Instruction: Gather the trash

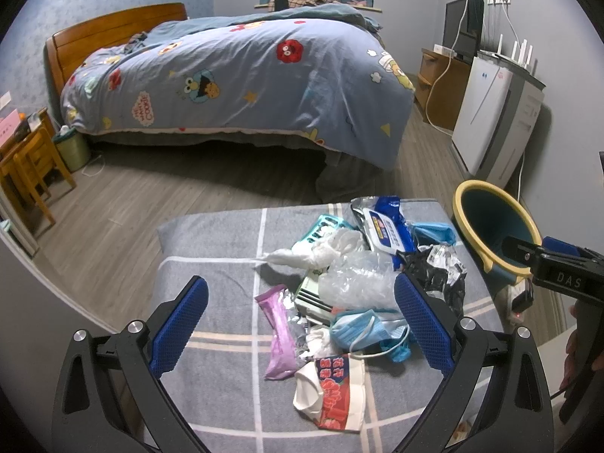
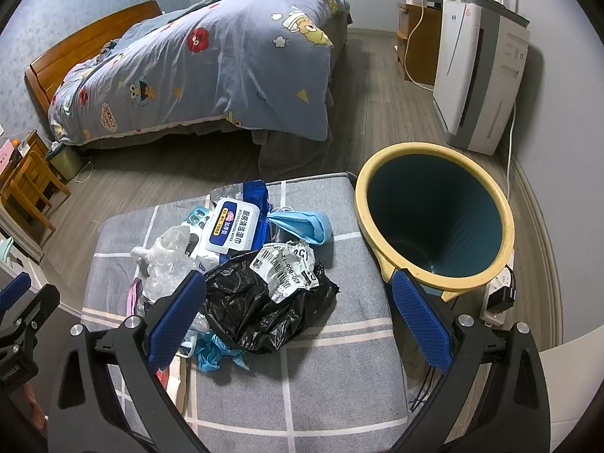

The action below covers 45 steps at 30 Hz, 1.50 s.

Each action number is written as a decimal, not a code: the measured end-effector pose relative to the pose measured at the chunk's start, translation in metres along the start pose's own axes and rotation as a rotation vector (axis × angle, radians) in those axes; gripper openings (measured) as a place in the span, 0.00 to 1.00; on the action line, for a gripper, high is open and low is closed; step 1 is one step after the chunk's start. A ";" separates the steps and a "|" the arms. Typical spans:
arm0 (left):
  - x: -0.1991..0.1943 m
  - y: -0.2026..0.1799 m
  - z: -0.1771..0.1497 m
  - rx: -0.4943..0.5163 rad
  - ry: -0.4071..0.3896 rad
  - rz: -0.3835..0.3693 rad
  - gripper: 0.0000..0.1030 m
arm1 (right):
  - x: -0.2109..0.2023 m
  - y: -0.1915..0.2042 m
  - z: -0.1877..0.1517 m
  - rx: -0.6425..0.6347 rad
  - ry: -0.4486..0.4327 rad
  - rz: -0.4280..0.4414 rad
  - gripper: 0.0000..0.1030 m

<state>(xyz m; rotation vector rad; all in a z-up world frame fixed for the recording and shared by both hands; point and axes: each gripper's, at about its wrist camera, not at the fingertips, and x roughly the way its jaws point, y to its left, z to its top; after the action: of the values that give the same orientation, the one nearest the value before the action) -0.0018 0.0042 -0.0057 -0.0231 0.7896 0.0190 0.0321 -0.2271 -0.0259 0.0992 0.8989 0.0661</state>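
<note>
Blue-padded fingers of the left gripper (image 1: 300, 324) stood wide apart and empty low in the left wrist view, framing the near end of a litter heap on a grey checked cushion (image 1: 222, 241). Between them lay a pale blue face mask (image 1: 368, 330) at centre, a pink wrapper (image 1: 277, 334) to its left, and a red-and-white printed paper bag (image 1: 334, 390) lowest in the frame. Crumpled clear plastic (image 1: 353, 275) and a blue wet-wipes pack (image 1: 381, 228) sat higher up.

In the right wrist view the right gripper (image 2: 298, 315) was likewise spread open and holding nothing, with a crumpled black plastic bag (image 2: 264, 309) bearing a torn white shipping label (image 2: 287, 268) directly between its fingers. A yellow-rimmed teal bin (image 2: 434, 215), apparently empty, stood just beside the cushion's right edge at centre right.

The step in hand seemed to be the first pick. The black bag looked the best target for the right side: closest to the bin and already centred. Closing on a thick fold rather than a loose flap would probably keep it from slipping, and lifting it straight up might avoid dragging the second blue mask (image 2: 302, 224) behind it. The left mask's loops could snag neighbouring pieces.
</note>
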 end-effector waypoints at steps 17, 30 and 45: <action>0.000 0.000 0.000 0.001 0.002 0.001 0.95 | 0.000 0.000 0.000 -0.003 0.004 -0.001 0.95; 0.007 0.007 -0.009 -0.029 0.042 -0.056 0.95 | -0.005 0.003 0.000 -0.022 -0.034 -0.066 0.95; 0.047 -0.004 -0.067 0.102 0.232 -0.013 0.72 | 0.022 -0.003 0.006 0.053 0.083 0.051 0.87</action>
<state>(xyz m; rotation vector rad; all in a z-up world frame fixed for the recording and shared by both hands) -0.0158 -0.0014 -0.0861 0.0674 1.0215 -0.0374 0.0505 -0.2282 -0.0401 0.1701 0.9815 0.0948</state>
